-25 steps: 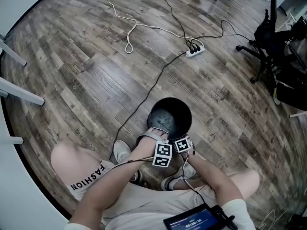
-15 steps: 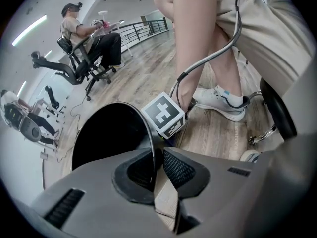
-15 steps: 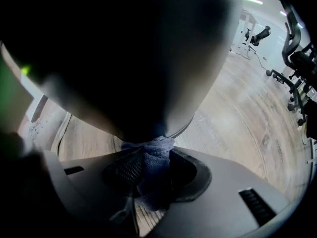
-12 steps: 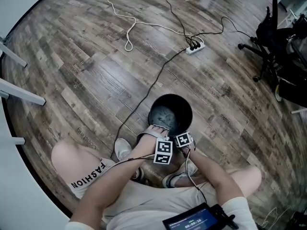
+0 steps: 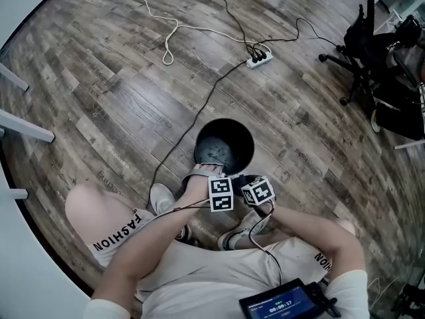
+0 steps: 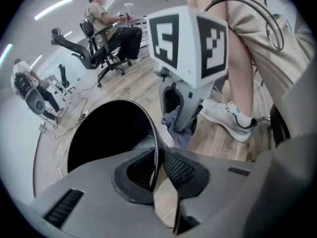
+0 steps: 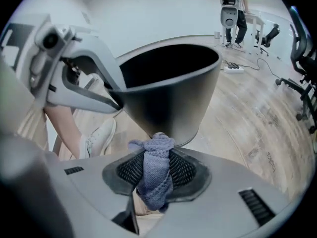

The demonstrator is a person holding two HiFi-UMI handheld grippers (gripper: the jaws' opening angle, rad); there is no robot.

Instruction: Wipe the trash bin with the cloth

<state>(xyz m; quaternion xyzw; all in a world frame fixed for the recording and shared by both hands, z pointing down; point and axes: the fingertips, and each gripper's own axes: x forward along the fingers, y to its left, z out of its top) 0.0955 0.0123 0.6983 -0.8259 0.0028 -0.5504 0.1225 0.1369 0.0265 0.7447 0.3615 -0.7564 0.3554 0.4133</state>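
Black bin (image 5: 226, 135) stood open-top on the wood floor (image 5: 126, 98), empty inside as far as the head view showed. Left hand-held gripper (image 6: 158, 170) sat at the bin's near rim, jaws narrow and clamped on the thin rim edge, one pad inside the bin and one outside. Right hand-held gripper (image 7: 155, 181) was just beside the bin's near outer wall, right of the left one, jaws closed on a bunched blue cloth (image 7: 157, 155). The cloth's top stuck out past the pads close to the bin wall; contact could not be told. The person's white shoe (image 6: 229, 118) was on the floor on the bin's near side. Power strip (image 5: 259, 57) lay well beyond the bin's far side.
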